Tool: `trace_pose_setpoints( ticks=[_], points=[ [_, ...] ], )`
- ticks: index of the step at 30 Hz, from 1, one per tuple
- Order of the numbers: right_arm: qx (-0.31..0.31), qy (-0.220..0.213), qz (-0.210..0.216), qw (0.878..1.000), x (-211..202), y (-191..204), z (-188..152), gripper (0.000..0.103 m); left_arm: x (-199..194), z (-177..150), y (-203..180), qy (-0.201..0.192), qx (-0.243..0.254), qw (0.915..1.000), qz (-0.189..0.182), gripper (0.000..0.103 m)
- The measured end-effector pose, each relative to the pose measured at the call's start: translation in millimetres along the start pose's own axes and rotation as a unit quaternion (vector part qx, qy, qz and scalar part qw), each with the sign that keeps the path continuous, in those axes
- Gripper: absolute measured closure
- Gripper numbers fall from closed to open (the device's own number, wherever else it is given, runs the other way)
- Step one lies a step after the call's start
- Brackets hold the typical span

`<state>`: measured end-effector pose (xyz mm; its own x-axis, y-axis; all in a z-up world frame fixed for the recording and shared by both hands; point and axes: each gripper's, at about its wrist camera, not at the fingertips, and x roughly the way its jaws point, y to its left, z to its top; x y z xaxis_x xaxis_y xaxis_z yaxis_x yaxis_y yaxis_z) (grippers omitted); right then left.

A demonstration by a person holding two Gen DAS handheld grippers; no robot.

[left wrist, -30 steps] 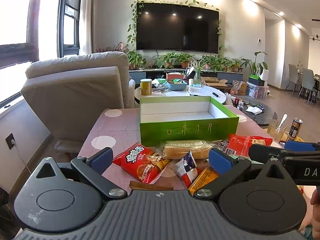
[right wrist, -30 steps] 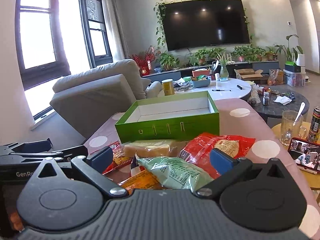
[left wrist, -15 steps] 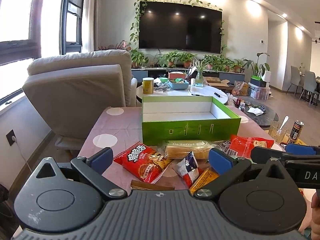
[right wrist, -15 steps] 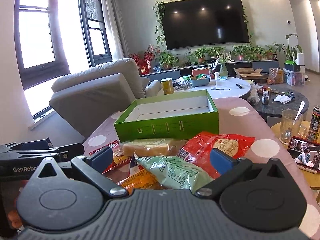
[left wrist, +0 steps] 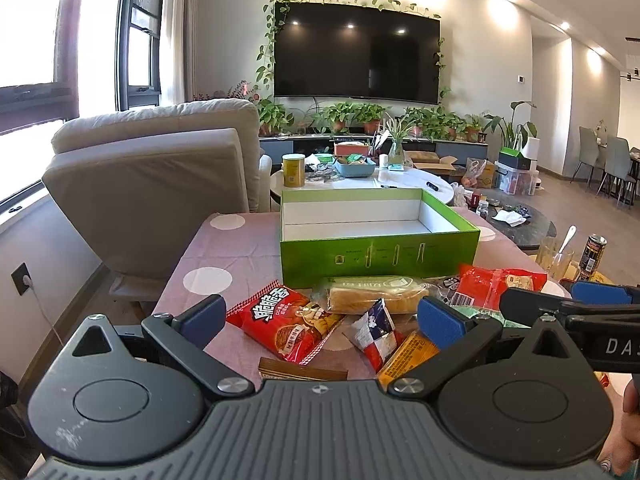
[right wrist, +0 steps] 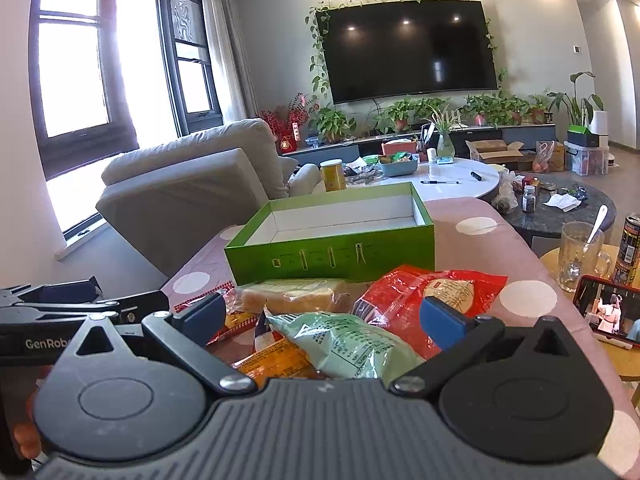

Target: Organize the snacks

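Several snack packets (left wrist: 289, 325) litter the pink dotted tablecloth (left wrist: 224, 256) before a sofa (left wrist: 156, 168)

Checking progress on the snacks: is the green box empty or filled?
Empty: the green box shows only bare white walls and floor; the snack packets lie outside it.

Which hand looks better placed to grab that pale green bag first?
Probably the right. The green bag lies between the open right gripper fingers; the left gripper faces a red packet.
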<state>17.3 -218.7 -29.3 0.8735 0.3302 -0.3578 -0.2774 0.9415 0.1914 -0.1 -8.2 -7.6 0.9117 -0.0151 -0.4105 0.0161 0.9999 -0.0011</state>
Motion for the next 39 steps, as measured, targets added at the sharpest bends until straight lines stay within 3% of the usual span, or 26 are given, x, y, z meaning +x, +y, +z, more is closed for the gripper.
trace_pose_setpoints(
  ticks=[4,9,13,39],
  points=[
    [0.014,0.001,-0.006,1.0,1,-3,-2,0.023,1,0,0,0.001,-0.001,1.0,0.0,0.001],
    [0.03,0.017,0.022,0.999,2,-6,-1,0.023,1,-1,0,0.002,-0.002,1.0,0.0,0.001],
    [0.0,0.008,0.003,1.0,1,0,-2,0.023,2,-2,-1,0.003,-0.001,1.0,-0.001,0.001],
    [0.018,0.042,-0.014,0.999,9,-11,-4,0.023,6,-5,-2,0.011,0.001,0.9999,-0.003,0.001]
  ],
)
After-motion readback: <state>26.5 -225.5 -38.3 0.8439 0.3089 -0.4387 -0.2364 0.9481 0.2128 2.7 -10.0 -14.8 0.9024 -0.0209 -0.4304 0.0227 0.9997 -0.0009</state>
